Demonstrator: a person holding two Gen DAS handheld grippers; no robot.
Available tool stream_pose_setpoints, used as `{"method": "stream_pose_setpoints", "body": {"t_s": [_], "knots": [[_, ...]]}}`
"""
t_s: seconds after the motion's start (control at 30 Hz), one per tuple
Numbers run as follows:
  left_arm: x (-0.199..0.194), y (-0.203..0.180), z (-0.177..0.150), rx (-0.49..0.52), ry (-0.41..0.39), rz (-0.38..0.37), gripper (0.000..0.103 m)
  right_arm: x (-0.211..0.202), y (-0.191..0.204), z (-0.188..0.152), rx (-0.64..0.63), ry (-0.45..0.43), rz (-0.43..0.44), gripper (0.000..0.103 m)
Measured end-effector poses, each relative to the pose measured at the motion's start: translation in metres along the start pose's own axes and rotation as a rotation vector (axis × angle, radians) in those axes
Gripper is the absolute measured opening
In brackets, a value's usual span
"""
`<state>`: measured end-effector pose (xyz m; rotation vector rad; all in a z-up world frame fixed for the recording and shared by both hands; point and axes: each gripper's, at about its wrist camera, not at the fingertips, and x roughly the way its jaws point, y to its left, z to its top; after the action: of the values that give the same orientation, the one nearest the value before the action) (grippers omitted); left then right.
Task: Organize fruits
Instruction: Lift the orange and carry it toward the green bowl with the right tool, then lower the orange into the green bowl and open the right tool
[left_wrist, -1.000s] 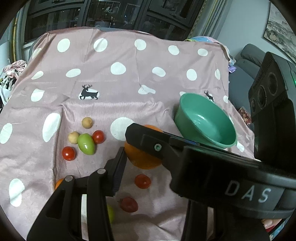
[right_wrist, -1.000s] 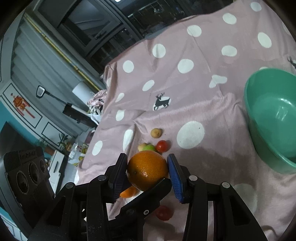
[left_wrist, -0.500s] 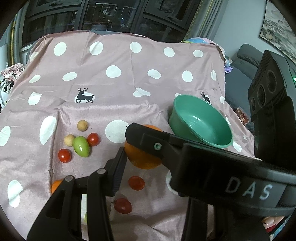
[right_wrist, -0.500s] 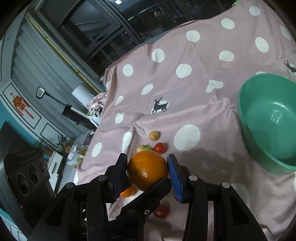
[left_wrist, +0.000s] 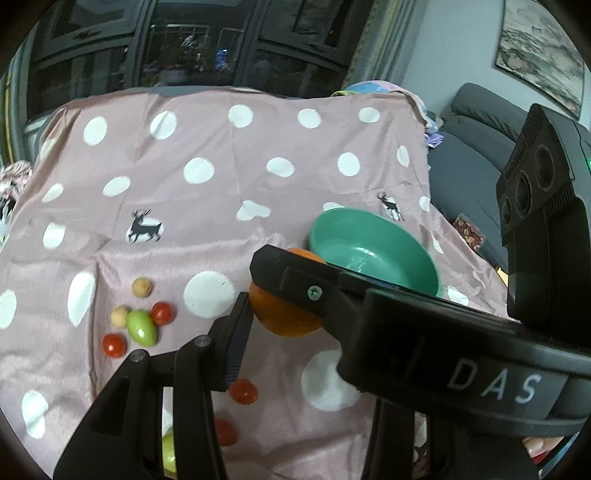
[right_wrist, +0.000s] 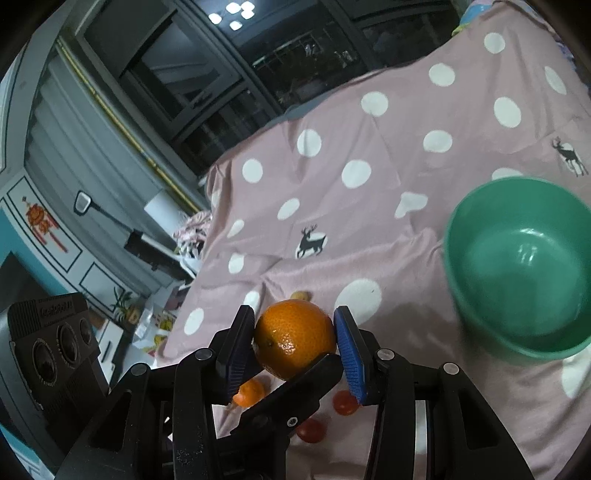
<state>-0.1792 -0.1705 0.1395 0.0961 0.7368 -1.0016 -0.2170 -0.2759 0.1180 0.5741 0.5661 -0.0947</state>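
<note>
Both tools have risen since a second ago, and the orange (right_wrist: 293, 338) has come up off the pink dotted cloth (right_wrist: 369, 229) with them. Nearest, the right tool (right_wrist: 294, 345) is clamped on the orange, pads on both sides; the left tool (left_wrist: 284, 308) crosses it, one pad against the orange's side, the other hidden. Beyond lie cherry tomatoes (left_wrist: 161, 313), then the empty green bowl (right_wrist: 517, 266) on the counter.

white letters "das" stand on the black right gripper (left_wrist: 291, 295) body, nothing else legible.
</note>
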Motion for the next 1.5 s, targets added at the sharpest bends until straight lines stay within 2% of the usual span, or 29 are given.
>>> {"method": "stream_pose_setpoints", "body": {"t_s": [0.43,0.63,0.9,1.5], "knots": [[0.013,-0.037,0.051,0.06,-0.05,-0.088,0.045,-0.038,-0.015,0.042,0.014,-0.112,-0.07,0.047],[0.022,-0.056,0.057,0.09,-0.066,-0.119,0.045,-0.052,-0.024,0.056,0.005,-0.156,-0.095,0.047],[0.049,-0.081,0.052,0.123,-0.022,-0.14,0.045,-0.064,-0.062,0.052,0.06,-0.179,-0.113,0.047],[0.124,-0.116,0.04,0.142,0.126,-0.231,0.044,-0.064,-0.144,0.045,0.274,-0.138,-0.206,0.047]]}}
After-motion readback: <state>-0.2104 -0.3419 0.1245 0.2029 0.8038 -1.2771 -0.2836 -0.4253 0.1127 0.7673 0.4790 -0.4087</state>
